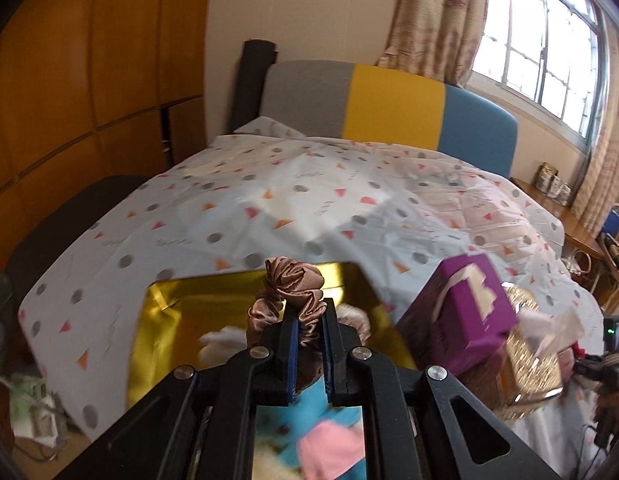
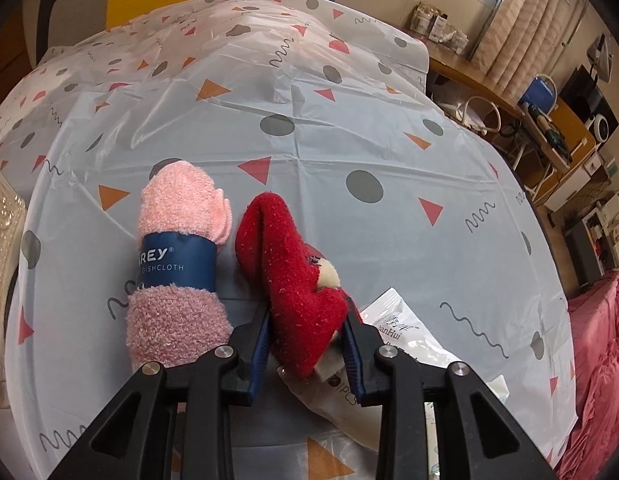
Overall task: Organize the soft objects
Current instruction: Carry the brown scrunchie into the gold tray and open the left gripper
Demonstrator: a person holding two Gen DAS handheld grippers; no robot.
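Note:
My left gripper is shut on a brown satin scrunchie and holds it above an open gold tin box. Inside the box lie a blue cloth, a pink cloth and white fluffy items. My right gripper is shut on a red fuzzy sock that rests on the patterned tablecloth. A rolled pink dishcloth with a blue paper band lies just left of the sock.
A purple box leans on a gold patterned lid right of the tin. A white plastic packet lies under the right gripper. A chair with grey, yellow and blue back stands behind the table. A pink bedcover is at far right.

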